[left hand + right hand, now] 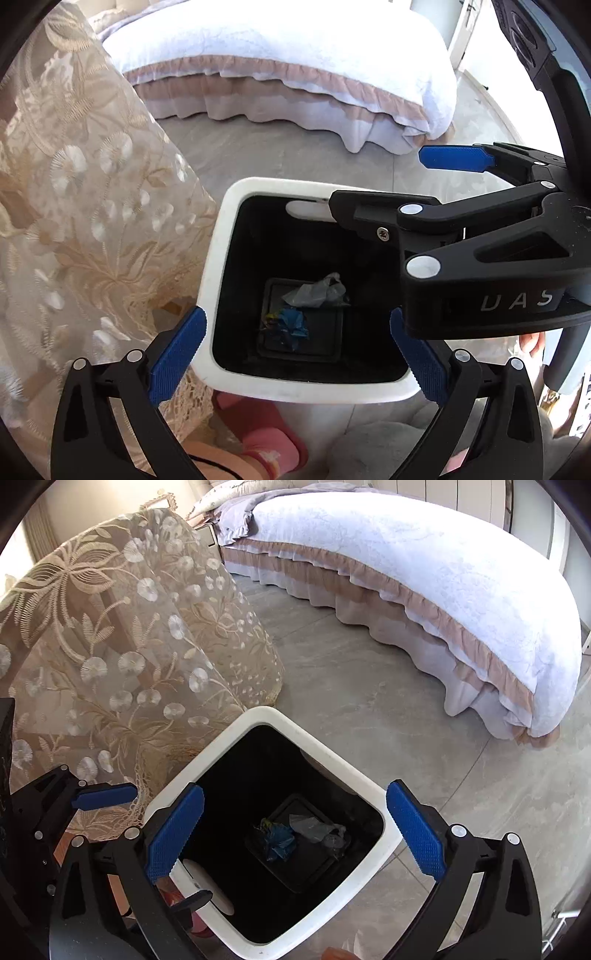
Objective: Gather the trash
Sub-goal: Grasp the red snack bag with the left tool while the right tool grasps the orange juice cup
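While I hover over the bin (pixel 221 258), both grippers empty.
Left gripper (pixel 297 354) and right gripper (pixel 295 832) fingers spread wide; blue wrapper (pixel 279 840) lies inside.

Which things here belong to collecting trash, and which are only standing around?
Belonging to the job:
- white bin, open at the top
- blue crumpled wrapper on its bottom
- clear plastic scrap beside it
- left tongs and right tongs, both open and empty above the bin

Only standing around:
- bed
- lace cloth
- pink slipper
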`<state>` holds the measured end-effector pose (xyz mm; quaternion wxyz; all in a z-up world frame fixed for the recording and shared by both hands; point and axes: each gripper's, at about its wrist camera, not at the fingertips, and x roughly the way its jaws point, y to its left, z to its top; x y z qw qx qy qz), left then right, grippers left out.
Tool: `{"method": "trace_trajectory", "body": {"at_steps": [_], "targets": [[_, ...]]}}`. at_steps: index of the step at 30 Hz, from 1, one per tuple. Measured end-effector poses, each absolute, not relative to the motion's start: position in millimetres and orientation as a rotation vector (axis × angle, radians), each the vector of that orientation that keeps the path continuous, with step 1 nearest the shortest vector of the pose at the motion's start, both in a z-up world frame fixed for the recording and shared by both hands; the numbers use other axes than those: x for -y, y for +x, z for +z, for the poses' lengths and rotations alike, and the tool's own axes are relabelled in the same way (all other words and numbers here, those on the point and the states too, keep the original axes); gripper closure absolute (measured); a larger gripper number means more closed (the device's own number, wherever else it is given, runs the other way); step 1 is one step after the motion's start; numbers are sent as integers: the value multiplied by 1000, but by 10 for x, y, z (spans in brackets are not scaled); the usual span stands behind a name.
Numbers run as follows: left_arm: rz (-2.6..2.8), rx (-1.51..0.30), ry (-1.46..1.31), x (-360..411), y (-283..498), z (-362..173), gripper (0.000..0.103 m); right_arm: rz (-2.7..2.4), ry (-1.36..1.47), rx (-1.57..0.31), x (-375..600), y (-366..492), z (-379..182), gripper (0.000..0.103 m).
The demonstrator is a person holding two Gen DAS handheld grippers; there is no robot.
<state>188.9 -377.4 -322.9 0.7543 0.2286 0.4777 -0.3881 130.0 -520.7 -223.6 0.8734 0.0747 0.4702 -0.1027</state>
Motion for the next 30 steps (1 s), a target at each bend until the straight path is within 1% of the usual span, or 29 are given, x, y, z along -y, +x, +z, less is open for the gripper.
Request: {"method": "trace_trajectory", "body": {"at_steps": [7,16,22,30], "targets": [[-868,-920,433,3570,1551,-2599,5,-189,93,-838,5020,1021,-1600,4],[-845,-729,322,2951,1086,-1800,5,-111,26,-654,4636,714,-855,4],[-730,-621,262,2444,989,-1445,5,-45,-16,-584,4255,673,-563,4],[-473,-465,182,1565,1127,-1083,5,69,-87,-530,3544,799,-342,4]]}}
